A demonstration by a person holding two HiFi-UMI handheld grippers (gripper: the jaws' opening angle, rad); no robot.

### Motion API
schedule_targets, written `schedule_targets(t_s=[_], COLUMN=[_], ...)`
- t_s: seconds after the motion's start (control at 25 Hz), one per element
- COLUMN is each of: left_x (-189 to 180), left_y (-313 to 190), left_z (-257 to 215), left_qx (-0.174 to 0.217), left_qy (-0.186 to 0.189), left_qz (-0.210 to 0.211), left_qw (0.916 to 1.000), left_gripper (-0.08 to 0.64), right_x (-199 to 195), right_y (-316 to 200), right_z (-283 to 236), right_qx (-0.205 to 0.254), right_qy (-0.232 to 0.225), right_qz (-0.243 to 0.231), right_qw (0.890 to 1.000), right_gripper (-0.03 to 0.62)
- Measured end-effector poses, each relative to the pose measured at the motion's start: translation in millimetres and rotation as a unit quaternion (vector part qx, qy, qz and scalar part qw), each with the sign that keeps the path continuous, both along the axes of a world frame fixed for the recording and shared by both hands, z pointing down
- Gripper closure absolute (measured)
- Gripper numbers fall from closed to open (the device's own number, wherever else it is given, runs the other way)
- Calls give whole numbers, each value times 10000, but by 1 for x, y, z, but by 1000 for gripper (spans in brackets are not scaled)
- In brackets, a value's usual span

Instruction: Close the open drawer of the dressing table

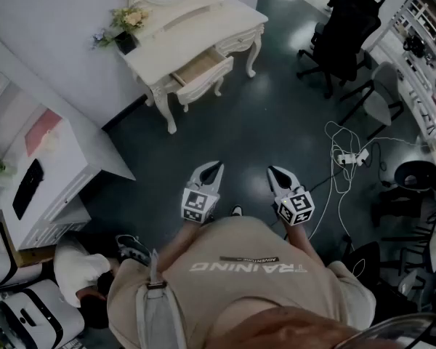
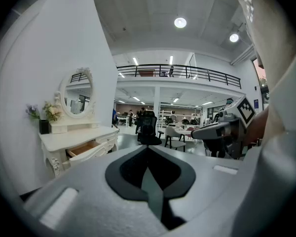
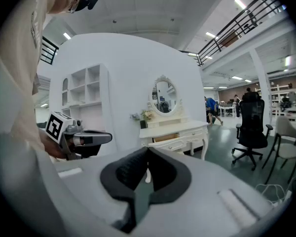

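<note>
a white wall (image 1: 51,6) meets dark glossy floor (image 1: 276,122), black office chair (image 1: 345,31), ceiling lamps (image 2: 180,22).

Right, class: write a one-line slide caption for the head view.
Left gripper and right gripper, both shut, face the dressing table, apart from its open drawer.

A black office chair (image 1: 341,38) stands at the far right on the dark floor (image 1: 276,122), with a grey chair (image 1: 381,97) just right of it. Nearer lies a white-cabled power strip (image 1: 346,157). At the left, a white cabinet (image 1: 73,162) carries a pink sheet (image 1: 42,131) and a flat black thing (image 1: 27,187). Pale flowers (image 1: 127,19) stand by the far wall
</note>
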State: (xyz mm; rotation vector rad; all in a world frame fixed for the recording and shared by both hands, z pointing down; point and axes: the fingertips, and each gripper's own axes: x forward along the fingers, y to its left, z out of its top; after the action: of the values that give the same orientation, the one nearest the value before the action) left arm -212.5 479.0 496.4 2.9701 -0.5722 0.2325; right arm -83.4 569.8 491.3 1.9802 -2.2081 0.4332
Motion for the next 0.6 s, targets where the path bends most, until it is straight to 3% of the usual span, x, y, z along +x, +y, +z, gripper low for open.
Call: schedule_targets(t_s=[0.16, 0.4, 0.6], left_x=[-10, -18, -12], left_y=[-31, -60, -80], left_z=[1, 18, 18], left_qx=[128, -6, -23], left_qy=[-19, -38, 41], left_qz=[-36, 27, 261], left_qw=[9999, 10000, 9996], left_gripper=[560, 560, 560], right_x=[-12, -33, -33], right_y=[-29, -64, -81], right_z=[5, 4, 12], right_qx=[77, 117, -56], right_qy=[-62, 7, -5], right_qz=[38, -87, 84], right_qw=[9999, 9999, 9999], right_gripper=[589, 589, 588])
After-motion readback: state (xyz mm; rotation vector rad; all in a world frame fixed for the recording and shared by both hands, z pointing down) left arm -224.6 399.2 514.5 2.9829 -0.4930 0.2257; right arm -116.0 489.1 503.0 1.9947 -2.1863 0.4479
